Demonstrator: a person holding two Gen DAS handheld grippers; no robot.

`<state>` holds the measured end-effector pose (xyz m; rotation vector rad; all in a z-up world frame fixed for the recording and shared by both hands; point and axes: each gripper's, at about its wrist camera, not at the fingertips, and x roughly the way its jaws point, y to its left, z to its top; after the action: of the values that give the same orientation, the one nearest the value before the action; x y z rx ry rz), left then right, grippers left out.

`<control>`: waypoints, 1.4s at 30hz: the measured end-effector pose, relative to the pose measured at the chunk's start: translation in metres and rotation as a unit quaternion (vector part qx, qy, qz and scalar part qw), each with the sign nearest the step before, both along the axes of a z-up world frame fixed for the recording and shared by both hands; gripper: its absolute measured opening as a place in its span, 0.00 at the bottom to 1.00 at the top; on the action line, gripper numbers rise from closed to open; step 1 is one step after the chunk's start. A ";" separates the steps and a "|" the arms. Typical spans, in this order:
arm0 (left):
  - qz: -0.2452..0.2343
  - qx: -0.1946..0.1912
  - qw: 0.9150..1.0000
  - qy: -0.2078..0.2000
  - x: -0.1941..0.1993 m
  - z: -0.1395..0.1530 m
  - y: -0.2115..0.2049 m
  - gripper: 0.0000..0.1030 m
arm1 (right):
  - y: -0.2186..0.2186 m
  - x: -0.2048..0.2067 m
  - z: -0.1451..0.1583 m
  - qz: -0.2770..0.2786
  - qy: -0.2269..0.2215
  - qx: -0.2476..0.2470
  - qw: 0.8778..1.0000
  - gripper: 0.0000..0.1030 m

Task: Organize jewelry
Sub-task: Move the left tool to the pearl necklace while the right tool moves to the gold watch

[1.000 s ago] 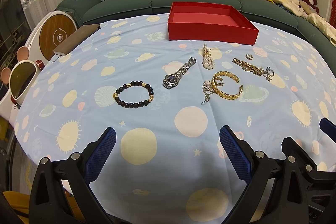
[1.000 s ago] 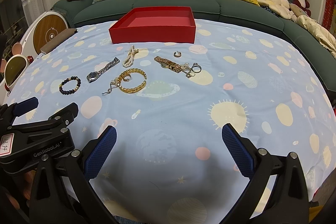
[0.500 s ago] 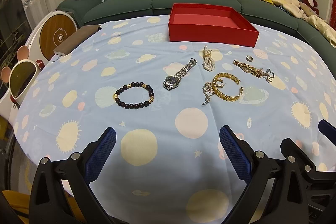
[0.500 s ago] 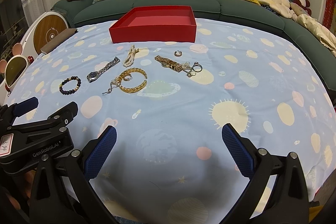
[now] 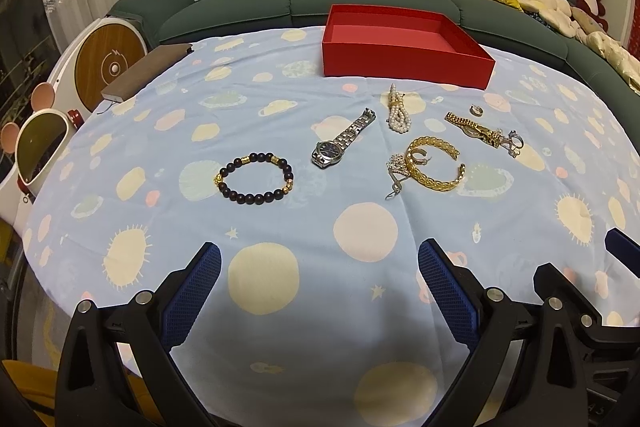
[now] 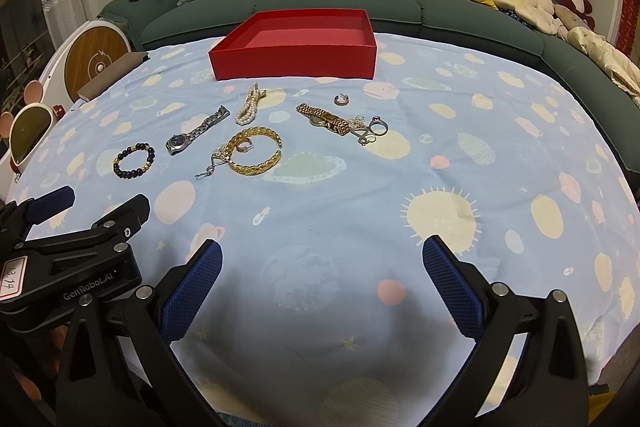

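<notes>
Left tongs (image 5: 318, 277) and right tongs (image 6: 322, 277) wide, empty, low over near bench (image 5: 280, 327); jewelry loose short of empty red box (image 5: 404, 61); likely snag: silver chain (image 5: 394, 173) touching gold bangle (image 5: 434, 163), dragging both.

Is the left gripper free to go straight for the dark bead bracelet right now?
Probably yes. The left gripper is open and empty, and only bare tablecloth lies between it and the bead bracelet, which sits apart from the watch.
</notes>
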<state>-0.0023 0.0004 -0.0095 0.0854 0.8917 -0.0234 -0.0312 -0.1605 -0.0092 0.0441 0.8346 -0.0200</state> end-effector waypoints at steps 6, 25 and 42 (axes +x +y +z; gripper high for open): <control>-0.005 -0.011 1.000 0.008 -0.003 -0.005 0.006 0.93 | 0.002 0.002 -0.005 0.008 0.005 0.004 1.000 0.95; 0.028 -0.069 0.997 -0.011 0.030 -0.013 0.062 0.93 | -0.017 0.059 -0.015 0.020 0.005 0.018 1.000 0.76; -0.016 -0.059 0.998 -0.005 0.087 -0.026 0.031 0.93 | -0.026 0.151 -0.019 0.091 0.009 0.015 0.996 0.48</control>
<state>0.0850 0.0315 -0.0358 -0.0102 0.8770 -0.1043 0.1196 -0.1862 -0.0278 -0.0043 0.8538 0.1637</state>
